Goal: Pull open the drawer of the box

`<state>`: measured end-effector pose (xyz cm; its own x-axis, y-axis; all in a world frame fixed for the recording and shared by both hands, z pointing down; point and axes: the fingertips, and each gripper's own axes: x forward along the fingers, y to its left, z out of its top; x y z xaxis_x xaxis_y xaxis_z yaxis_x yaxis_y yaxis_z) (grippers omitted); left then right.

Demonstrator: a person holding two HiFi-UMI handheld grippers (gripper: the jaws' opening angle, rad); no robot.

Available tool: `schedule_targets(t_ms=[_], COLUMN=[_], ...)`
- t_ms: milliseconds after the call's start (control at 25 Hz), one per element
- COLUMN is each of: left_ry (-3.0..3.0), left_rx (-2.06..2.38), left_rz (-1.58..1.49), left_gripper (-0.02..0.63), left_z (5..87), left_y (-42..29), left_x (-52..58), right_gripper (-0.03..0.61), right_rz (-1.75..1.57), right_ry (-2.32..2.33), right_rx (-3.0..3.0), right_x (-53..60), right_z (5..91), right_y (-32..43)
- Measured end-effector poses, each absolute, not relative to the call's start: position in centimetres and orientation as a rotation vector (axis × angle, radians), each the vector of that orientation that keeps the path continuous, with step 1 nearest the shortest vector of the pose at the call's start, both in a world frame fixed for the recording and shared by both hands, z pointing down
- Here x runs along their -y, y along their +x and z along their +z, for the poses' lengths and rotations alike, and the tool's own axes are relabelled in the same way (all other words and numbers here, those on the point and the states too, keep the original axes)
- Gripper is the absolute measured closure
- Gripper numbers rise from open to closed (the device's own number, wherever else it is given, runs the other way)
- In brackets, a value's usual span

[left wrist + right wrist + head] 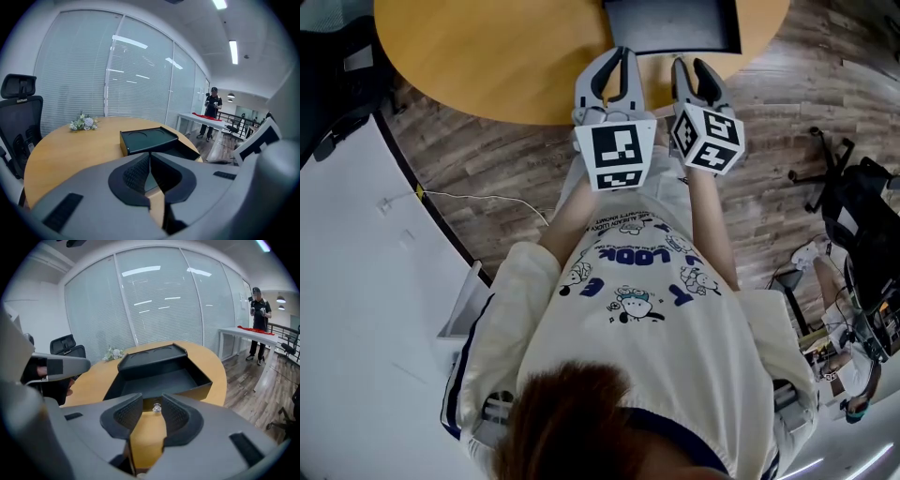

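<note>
The dark box (154, 358) stands on the round wooden table (487, 56), and its drawer (159, 380) is pulled out toward me, showing an empty dark inside. A small crystal knob (156, 407) sits on the drawer front. My right gripper (152, 399) is open, with the knob in the gap between its pads and neither pad touching it. My left gripper (150, 155) is shut on nothing, held short of the box (149, 139). In the head view both grippers, left (617, 58) and right (691, 67), hover at the table's near edge before the box (670, 26).
A small bunch of flowers (84, 123) lies on the far side of the table. A black office chair (18, 117) stands beside it. A person (257, 319) stands far off by a white table. A white desk (356, 281) is to my left.
</note>
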<state>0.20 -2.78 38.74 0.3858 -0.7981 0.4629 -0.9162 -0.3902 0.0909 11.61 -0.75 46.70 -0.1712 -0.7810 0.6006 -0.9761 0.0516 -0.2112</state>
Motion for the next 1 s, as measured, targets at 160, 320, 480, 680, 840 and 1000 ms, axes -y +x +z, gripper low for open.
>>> schedule_targets(t_ms=[160, 320, 480, 680, 840, 1000], left_ry=[2.358, 2.406, 2.457, 2.509, 2.533, 2.565], left_rx=[1.491, 1.48, 1.47, 1.467, 1.475, 1.491], left_rz=[0.463, 0.421, 0.378, 0.326, 0.283, 0.251], left_gripper=[0.591, 0.591, 0.591, 0.591, 0.592, 0.592], left_z=[37.2, 35.3, 33.4, 31.1, 29.3, 27.7], left_y=[-0.1, 0.0, 0.1, -0.2, -0.2, 0.3], left_x=[2.4, 2.2, 2.1, 1.6, 1.8, 1.8], right_gripper=[0.491, 0.515, 0.523, 0.529, 0.531, 0.534], right_rz=[0.741, 0.639, 0.555, 0.474, 0.404, 0.355], right_ry=[1.842, 1.928, 1.99, 2.061, 2.101, 2.133], right_rx=[2.031, 2.051, 2.069, 2.079, 2.091, 2.109], right_x=[0.5, 0.3, 0.3, -0.1, 0.0, -0.1], right_z=[43.6, 40.0, 37.1, 34.3, 32.3, 30.5], right_y=[11.3, 11.1, 10.7, 10.5, 10.6, 11.0])
